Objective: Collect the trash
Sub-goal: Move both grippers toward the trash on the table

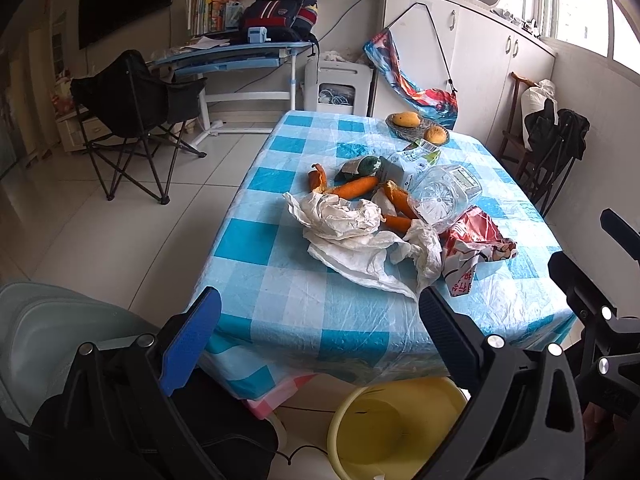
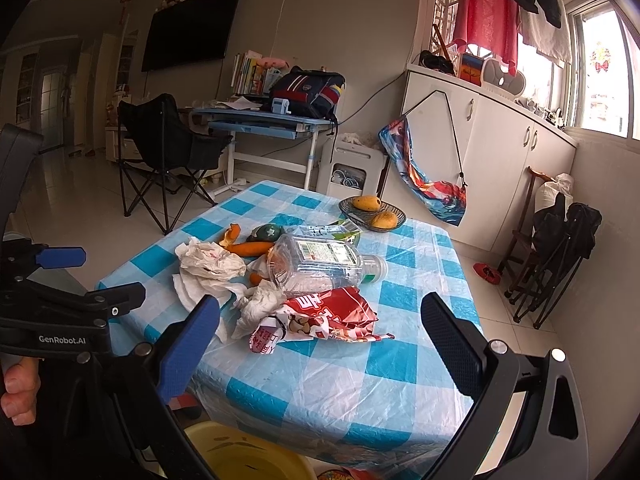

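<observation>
2 mangoes (image 2: 384, 219) — basket (image 2: 352, 210) behind trash (image 2: 316, 268)

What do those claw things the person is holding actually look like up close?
Each claw is a black plastic frame with silver bolts. The left claw has two flat fingers, one with a blue textured pad, the other with a black dotted pad. The right claw matches it. White lettering on the left one's body reads GenRobot.AI. A bare thumb shows beneath.

Blue-and-white checked tablecloth (image 1: 280, 280), white tissues (image 1: 360, 240), red wrapper (image 2: 332, 316), yellow bucket (image 1: 392, 428).
</observation>
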{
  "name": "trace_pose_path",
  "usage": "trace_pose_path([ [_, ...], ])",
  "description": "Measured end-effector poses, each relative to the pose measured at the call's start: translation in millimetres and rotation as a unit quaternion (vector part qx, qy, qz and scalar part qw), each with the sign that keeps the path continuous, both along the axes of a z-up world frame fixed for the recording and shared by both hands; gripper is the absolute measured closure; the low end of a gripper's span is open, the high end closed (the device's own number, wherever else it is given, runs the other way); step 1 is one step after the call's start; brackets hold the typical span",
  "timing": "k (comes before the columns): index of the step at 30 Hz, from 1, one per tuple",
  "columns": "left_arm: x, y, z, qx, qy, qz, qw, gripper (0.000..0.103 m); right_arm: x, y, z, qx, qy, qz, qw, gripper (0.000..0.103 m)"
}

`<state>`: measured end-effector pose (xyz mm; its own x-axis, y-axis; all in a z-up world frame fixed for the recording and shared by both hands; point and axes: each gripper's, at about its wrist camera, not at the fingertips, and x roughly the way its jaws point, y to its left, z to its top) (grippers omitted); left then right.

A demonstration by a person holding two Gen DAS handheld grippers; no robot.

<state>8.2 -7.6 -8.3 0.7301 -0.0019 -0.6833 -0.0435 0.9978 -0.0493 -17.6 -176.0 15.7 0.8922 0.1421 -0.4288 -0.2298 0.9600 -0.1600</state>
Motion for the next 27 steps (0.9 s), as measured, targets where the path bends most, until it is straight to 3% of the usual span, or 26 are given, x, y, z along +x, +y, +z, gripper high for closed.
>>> trace_pose_path([
  [18,-2.1,-2.2,2.5,0.002,-0.012,-0.002,0.9999,0.007,1.0,-4.5,-3.7,0.022,0.016,0.0,1.0,0.006],
  [27,-2.6,-2.1,1.7,-0.011,-0.025,-0.002,0.9996,0.007,9.0,-6.7,-5.2,0.053,0.069,0.003,0.996,0.006],
])
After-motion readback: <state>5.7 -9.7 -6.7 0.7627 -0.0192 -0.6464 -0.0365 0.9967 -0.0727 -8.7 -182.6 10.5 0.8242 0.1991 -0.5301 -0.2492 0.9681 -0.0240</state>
